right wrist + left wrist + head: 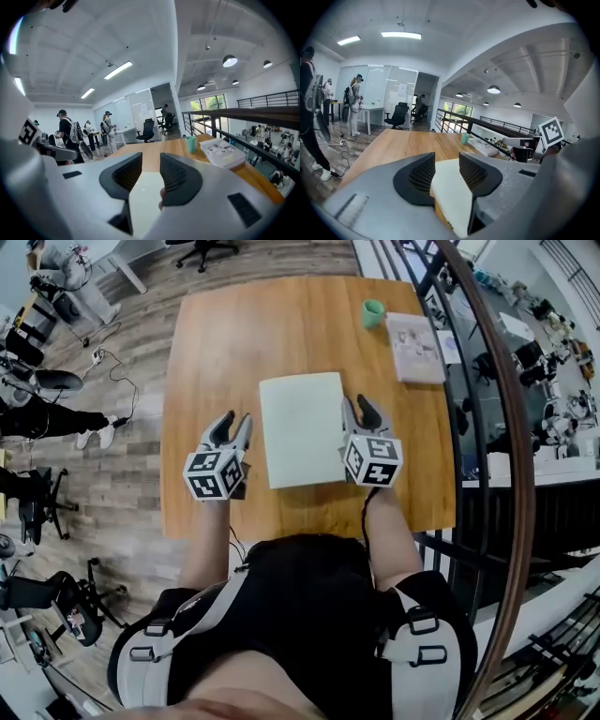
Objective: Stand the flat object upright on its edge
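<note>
A pale cream flat object (pixel 302 427) lies flat in the middle of the wooden table (pixel 225 343). My left gripper (pixel 231 427) stands open just off its left edge, not touching it. In the left gripper view the object (pixel 452 192) shows low through the gap of that gripper (pixel 446 171). Hard against the object's right edge is my right gripper (pixel 361 412), also open, its inner finger at the edge. From the right gripper view the object (pixel 143 197) lies below and between the parted jaws of the gripper (pixel 151 174). Nothing is pressed between either pair of pads.
A green cup (pixel 373 312) and a stack of printed booklets (pixel 415 346) sit at the table's far right corner. A dark railing (pixel 487 381) runs close along the table's right side. People (pixel 65 133) and office chairs (pixel 397 115) stand on the floor beyond the far left.
</note>
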Tool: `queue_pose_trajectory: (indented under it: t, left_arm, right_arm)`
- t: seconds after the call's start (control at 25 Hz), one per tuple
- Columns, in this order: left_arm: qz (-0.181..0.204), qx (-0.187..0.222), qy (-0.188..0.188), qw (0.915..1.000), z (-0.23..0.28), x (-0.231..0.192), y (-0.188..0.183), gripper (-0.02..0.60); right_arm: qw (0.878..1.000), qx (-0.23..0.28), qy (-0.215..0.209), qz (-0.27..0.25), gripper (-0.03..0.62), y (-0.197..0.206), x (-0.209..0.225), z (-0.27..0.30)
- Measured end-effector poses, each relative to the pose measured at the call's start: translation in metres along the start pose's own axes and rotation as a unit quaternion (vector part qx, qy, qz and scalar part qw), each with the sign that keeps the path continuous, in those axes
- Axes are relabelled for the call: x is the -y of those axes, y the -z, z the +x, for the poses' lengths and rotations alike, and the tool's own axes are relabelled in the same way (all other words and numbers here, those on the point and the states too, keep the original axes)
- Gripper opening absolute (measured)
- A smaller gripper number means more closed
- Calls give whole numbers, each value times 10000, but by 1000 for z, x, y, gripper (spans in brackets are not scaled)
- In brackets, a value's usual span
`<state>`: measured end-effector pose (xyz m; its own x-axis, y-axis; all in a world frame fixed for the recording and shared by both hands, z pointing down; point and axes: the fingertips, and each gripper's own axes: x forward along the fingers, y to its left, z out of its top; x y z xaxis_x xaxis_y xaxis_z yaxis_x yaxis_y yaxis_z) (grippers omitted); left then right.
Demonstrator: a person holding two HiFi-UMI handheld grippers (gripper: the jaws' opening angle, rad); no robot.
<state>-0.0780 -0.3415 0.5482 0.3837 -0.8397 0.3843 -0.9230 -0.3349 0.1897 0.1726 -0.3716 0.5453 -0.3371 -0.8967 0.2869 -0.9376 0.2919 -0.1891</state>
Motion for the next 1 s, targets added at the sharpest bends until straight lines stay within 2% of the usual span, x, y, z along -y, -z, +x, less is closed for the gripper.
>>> queue_pose_trajectory:
  t: [0.12,0.24,0.32,0.48,0.72,0.88,1.0]
  left_arm:
    - [39,-421,37,9991,12,1,23,167]
    - [159,-975,93,9951,27,4,53,187]
    - [104,-1249,110,9921,37,4,71,190]
    - [-237,-1668,123,9856,54,2,101,192]
    - [-749,-2086,100,9751,72,-13,124,208]
    - [-1238,-2285,269,9653,82,-19,140,221]
    - [-1494,-2441,456,9571,90,-16,155,222]
  right_arm:
    - [9991,-350,-99,211,109,20,8,10]
    - [9960,-825,-215,279,110,45,17,21]
    - [9922,-1151,-334,348,110,63,21,28]
    - [9814,-1743,-593,551,120,99,27,43]
    - [9640,-2450,-684,779,137,139,44,61]
    - [9516,-2857,-689,900,138,163,50,70]
    - [9421,-2979,-752,1339,144,177,51,73]
